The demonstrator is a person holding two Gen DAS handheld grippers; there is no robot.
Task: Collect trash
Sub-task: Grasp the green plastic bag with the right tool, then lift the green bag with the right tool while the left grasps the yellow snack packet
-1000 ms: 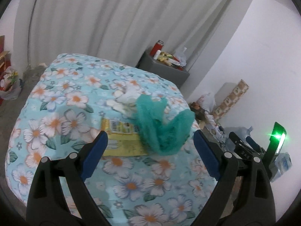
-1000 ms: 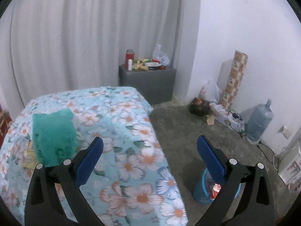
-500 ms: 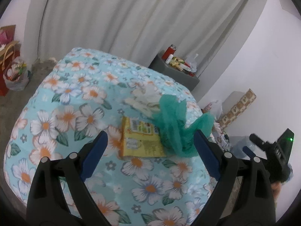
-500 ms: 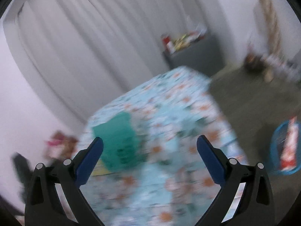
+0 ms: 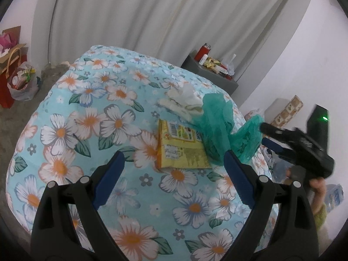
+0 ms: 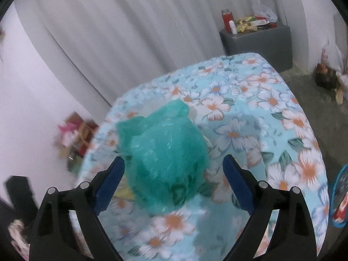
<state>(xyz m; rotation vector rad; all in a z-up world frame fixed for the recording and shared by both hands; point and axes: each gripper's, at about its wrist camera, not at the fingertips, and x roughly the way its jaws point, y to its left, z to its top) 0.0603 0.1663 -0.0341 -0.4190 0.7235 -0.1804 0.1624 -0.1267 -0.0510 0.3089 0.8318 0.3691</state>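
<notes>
Green bag (image 6: pixel 167 158) between right tool (image 6: pixel 174 171) fingers

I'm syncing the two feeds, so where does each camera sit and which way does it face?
Left wrist: on the left tongs, looking down over the bed at a yellow packet; right tongs show at right.
Right wrist: on the right tongs, facing the green bag from the bed's other side.
Shared: bed, green bag, grey stand, curtain.
</notes>
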